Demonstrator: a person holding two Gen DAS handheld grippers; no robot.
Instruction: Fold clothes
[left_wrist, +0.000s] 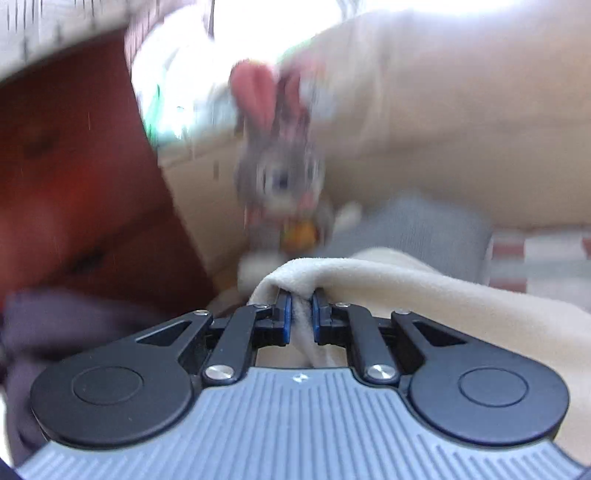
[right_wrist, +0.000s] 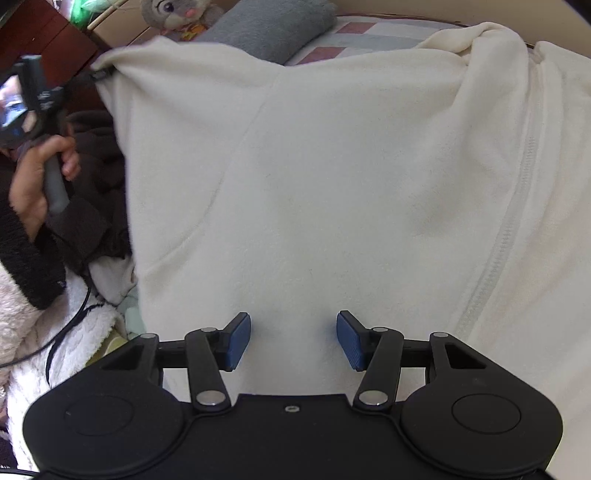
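A cream fleece garment (right_wrist: 314, 166) with a zipper (right_wrist: 506, 229) down its right side lies spread over the bed. My left gripper (left_wrist: 301, 310) is shut on a fold at the garment's corner (left_wrist: 424, 291), cloth pinched between the blue pads. From the right wrist view that left gripper (right_wrist: 99, 75) holds the upper left corner lifted, with a hand (right_wrist: 37, 177) on its handle. My right gripper (right_wrist: 293, 338) hovers open just over the garment's near middle, with nothing between its fingers.
A grey plush rabbit (right_wrist: 170, 13) and a grey pillow (right_wrist: 266, 26) sit at the bed's far end on a striped cover (right_wrist: 354, 33). Dark brown clothing (right_wrist: 96, 177) and fluffy white fabric (right_wrist: 44, 332) pile at the left. Red-brown wooden furniture (left_wrist: 74, 166) stands beyond.
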